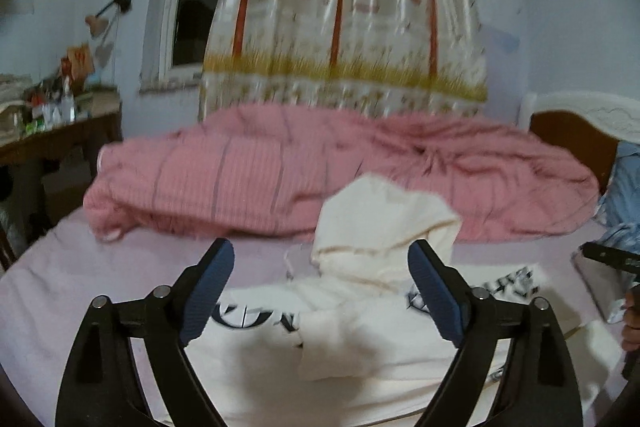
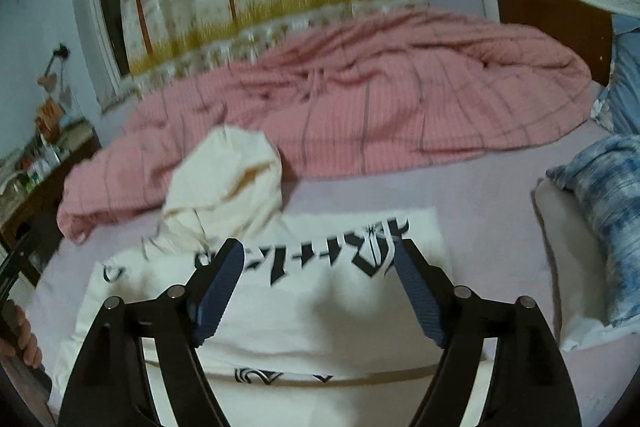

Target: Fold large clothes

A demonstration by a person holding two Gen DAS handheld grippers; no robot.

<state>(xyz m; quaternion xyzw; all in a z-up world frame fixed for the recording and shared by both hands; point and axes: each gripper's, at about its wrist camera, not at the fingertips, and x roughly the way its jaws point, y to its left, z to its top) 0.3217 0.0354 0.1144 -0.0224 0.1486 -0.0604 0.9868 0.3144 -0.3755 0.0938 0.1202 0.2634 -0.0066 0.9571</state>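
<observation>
Below my left gripper (image 1: 320, 291) and right gripper (image 2: 320, 291) the cream hoodie (image 2: 320, 327) lies folded on the bed (image 2: 500, 227), hood (image 1: 380, 223) bunched beyond; both spread wide and empty, so I judge that fold placed.

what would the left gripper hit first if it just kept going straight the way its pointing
Most likely the cream hoodie lying on the bed. The open left gripper has nothing between its fingers, and the hoodie's raised hood sits straight ahead. Depth is hard to judge; a higher line would meet the pink quilt instead.
</observation>
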